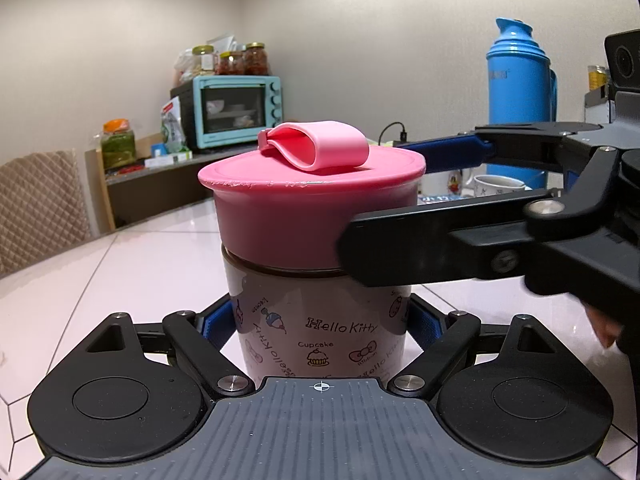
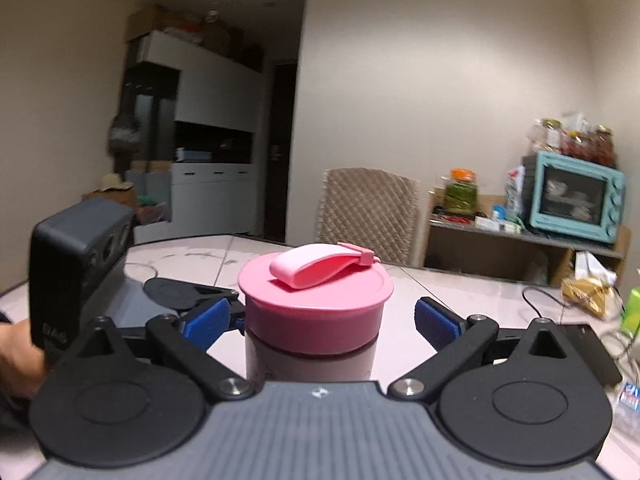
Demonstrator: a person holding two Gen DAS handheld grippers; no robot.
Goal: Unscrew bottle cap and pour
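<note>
A Hello Kitty bottle (image 1: 320, 332) with a wide pink screw cap (image 1: 312, 204) and a pink strap loop on top stands on the pale table. My left gripper (image 1: 320, 322) is shut on the bottle's body below the cap. My right gripper (image 2: 316, 320) is open, its blue pads (image 2: 434, 320) on either side of the pink cap (image 2: 316, 304) with gaps to it. In the left wrist view the right gripper (image 1: 384, 196) comes in from the right at cap height, its fingers straddling the cap.
A blue thermos (image 1: 520, 80) and white mugs (image 1: 496, 186) stand behind the bottle to the right. A teal toaster oven (image 1: 236, 110) with jars sits on a side shelf. A quilted chair (image 2: 368, 212) stands at the table's far edge. A cable (image 2: 540, 300) lies on the table.
</note>
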